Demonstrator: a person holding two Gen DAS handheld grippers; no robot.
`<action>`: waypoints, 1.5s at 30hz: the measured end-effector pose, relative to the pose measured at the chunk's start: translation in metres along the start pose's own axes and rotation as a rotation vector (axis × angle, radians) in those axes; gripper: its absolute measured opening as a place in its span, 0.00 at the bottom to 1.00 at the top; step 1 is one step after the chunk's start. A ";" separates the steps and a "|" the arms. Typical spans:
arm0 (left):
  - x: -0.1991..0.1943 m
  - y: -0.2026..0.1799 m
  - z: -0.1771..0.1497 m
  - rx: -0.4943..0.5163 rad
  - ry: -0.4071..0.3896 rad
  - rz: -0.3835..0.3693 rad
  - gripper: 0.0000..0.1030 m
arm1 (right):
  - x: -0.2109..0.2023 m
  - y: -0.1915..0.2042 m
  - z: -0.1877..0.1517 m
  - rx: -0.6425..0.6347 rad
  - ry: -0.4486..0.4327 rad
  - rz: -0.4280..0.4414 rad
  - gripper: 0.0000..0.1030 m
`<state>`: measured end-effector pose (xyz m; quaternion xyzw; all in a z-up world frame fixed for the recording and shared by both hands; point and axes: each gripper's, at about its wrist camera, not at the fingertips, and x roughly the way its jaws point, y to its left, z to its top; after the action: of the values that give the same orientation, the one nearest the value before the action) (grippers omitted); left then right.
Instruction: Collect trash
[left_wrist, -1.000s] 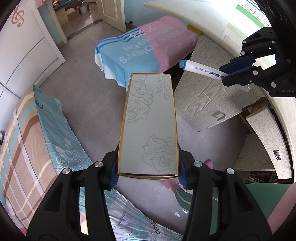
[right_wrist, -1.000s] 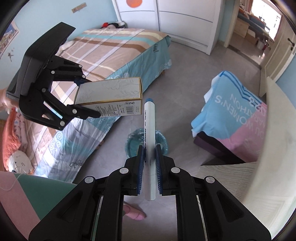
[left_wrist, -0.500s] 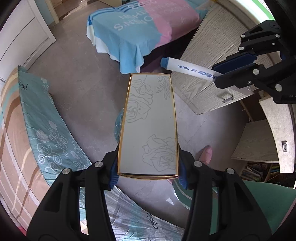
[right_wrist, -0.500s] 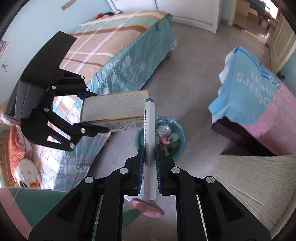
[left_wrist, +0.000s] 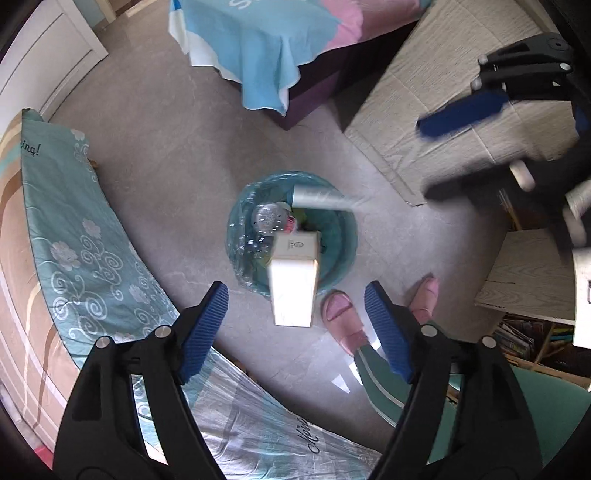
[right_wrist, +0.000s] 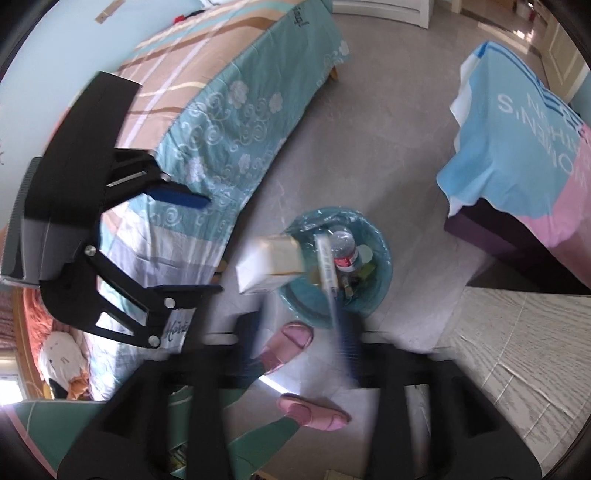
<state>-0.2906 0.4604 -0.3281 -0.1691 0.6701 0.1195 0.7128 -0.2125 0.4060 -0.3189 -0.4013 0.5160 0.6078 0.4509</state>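
Note:
A round bin with a blue liner (left_wrist: 343, 236) (right_wrist: 382, 273) stands on the grey floor below both grippers, with a plastic bottle (left_wrist: 267, 218) (right_wrist: 345, 247) and other trash inside. The white rose-print box (left_wrist: 294, 284) (right_wrist: 269, 264) is in mid-air over the bin's near rim, free of my left gripper (left_wrist: 295, 321), which is open. The white marker (left_wrist: 319, 197) (right_wrist: 327, 266) is in mid-air above the bin, blurred. My right gripper (right_wrist: 299, 354) is open and blurred; it also shows in the left wrist view (left_wrist: 491, 129).
A bed with a teal floral cover (left_wrist: 74, 236) (right_wrist: 229, 122) lies on one side. A low stand draped in a blue-pink cloth (left_wrist: 273, 44) (right_wrist: 517, 147) and a pale wooden desk (left_wrist: 443, 103) (right_wrist: 517, 354) are on the other. The person's pink slippers (left_wrist: 343, 317) (right_wrist: 291, 341) stand next to the bin.
Both grippers tilted down over the bin and opened. The box left my left gripper and the marker left my right gripper; both are falling toward the bin.

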 end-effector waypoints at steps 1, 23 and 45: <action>0.002 0.002 0.000 -0.016 0.007 -0.004 0.72 | 0.001 -0.001 -0.001 0.002 -0.006 -0.002 0.58; -0.030 -0.006 -0.010 -0.026 -0.016 0.006 0.88 | -0.052 -0.008 -0.023 -0.040 -0.042 -0.052 0.64; -0.105 -0.036 0.002 -0.023 -0.078 0.077 0.93 | -0.178 0.006 -0.047 0.043 -0.207 -0.053 0.87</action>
<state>-0.2821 0.4341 -0.2210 -0.1468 0.6463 0.1611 0.7313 -0.1687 0.3348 -0.1547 -0.3401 0.4689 0.6227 0.5261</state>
